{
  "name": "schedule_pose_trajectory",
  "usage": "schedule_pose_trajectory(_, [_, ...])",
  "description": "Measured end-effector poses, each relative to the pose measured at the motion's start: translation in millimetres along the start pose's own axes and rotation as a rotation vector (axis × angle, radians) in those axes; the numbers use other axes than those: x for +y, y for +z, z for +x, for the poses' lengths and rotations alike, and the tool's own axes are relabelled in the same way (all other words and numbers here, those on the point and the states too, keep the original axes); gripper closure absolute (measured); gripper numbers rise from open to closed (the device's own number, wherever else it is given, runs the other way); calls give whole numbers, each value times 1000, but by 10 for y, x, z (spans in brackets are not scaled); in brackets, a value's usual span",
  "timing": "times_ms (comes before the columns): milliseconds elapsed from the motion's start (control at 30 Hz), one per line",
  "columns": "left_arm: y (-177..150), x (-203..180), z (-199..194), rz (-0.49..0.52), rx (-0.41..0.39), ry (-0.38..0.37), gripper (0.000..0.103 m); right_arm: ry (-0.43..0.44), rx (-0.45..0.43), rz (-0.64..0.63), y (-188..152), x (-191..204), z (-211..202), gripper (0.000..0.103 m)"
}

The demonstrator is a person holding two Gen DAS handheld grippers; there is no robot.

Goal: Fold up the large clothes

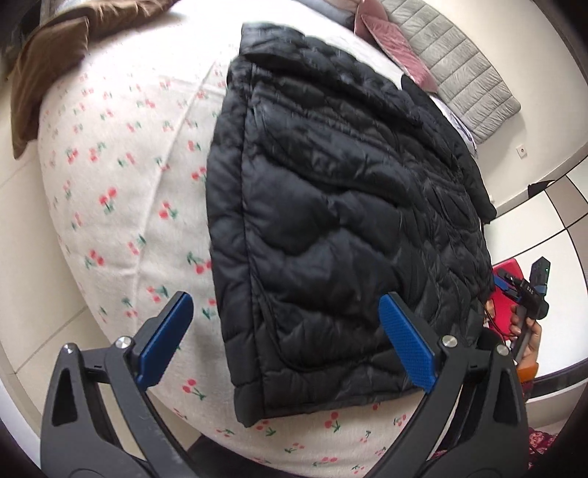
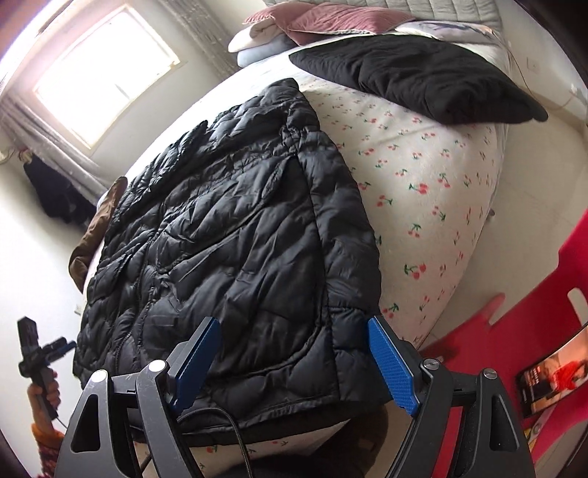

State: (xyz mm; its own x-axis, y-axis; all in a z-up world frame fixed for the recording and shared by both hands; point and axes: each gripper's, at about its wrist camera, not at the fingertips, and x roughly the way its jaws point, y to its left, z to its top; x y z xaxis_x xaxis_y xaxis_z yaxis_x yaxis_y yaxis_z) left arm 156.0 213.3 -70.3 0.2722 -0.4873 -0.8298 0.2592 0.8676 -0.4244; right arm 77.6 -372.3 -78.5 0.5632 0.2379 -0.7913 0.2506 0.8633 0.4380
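A black quilted puffer jacket (image 1: 330, 206) lies flat on the bed, its hem toward me; it also shows in the right wrist view (image 2: 228, 242). My left gripper (image 1: 283, 338) is open, held above the jacket's lower left corner, its blue pads apart with nothing between them. My right gripper (image 2: 292, 362) is open, held above the jacket's lower right hem, empty. The right gripper's handle and the hand on it show at the right edge of the left wrist view (image 1: 533, 294); the left gripper's handle shows at the left of the right wrist view (image 2: 33, 349).
The bed has a white sheet with a cherry print (image 1: 121, 191). A brown cloth (image 1: 47, 62) lies at its far left corner. A black garment (image 2: 415, 77) and pink pillows (image 2: 323, 20) lie near the headboard. A red chair (image 2: 533, 331) stands right of the bed.
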Motion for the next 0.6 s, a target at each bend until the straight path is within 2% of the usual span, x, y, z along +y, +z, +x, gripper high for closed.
schedule_pose_trajectory(67, [-45,11,75,-4,25,-13,2,8,10,16,-43,-25,48,20])
schedule_pose_trajectory(200, [-85,-22,92,17,25,-27,2,-1,45,10,-143,-45,104,20])
schedule_pose_trajectory(433, [-120,-58,109,19,42,-115,3,31,83,33,-202,-144,75,20])
schedule_pose_trajectory(600, [-172,-161,150,50,55,-154,13,92,98,90,-159,-265,138,20])
